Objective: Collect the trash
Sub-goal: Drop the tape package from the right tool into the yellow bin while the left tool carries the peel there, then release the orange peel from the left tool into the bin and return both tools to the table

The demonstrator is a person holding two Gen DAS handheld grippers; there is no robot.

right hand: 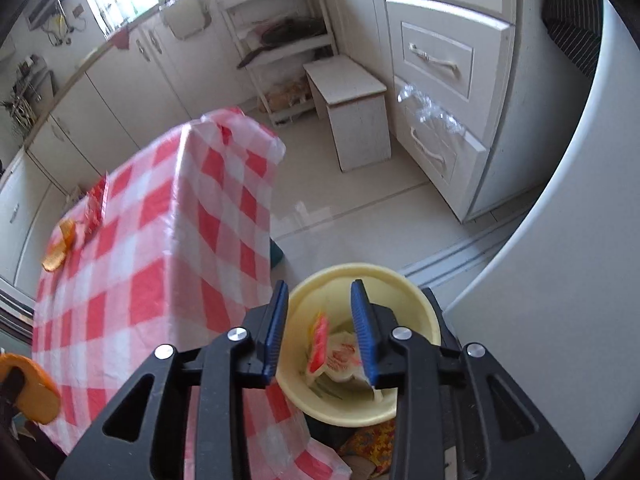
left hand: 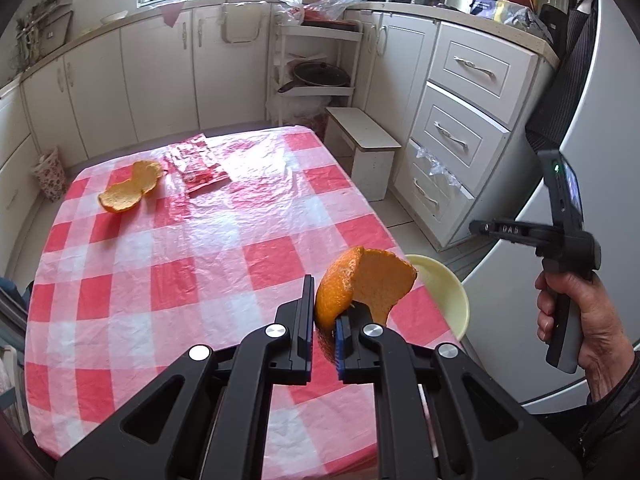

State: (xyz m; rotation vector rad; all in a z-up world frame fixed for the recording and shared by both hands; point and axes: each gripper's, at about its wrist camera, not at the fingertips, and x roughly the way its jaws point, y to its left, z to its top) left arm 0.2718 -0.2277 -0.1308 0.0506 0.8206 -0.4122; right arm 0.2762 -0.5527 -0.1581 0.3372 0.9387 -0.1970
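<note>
Left wrist view: the left tool (left hand: 323, 322) is pinching a large piece of orange peel (left hand: 362, 284) between its blue-padded fingers (left hand: 307, 320), holding it up above the near right part of the tabletop (left hand: 208, 248), which is covered in a red-and-white checked plastic cloth. Just beyond the held peel, at the tabletop's right edge, sits the rim of a pale yellow bowl (left hand: 448, 292). On the far left part of the tabletop lies a second orange peel (left hand: 130, 188), and just to its right a flattened red wrapper (left hand: 198, 162); the two are close, and whether they touch cannot be told. To the right, a hand grips the handle of the right tool (left hand: 478, 227), raised off the side of the tabletop in front of a white refrigerator (left hand: 560, 340). A small white step stool (left hand: 366, 148) stands on the floor beyond the tabletop, near a bank of white drawers (left hand: 464, 112).

Right wrist view: the right tool (right hand: 320, 316) is spread wide with nothing between its fingers, poised directly above the yellow bowl (right hand: 416, 300). Inside the bowl lie crumpled wrappers (right hand: 332, 352), one red and one white with print. The checked tabletop (right hand: 132, 280) runs along the left, with the far peel (right hand: 60, 246) and red wrapper (right hand: 96, 204) at its far end. The held peel (right hand: 34, 388) shows at the lower left edge.
</note>
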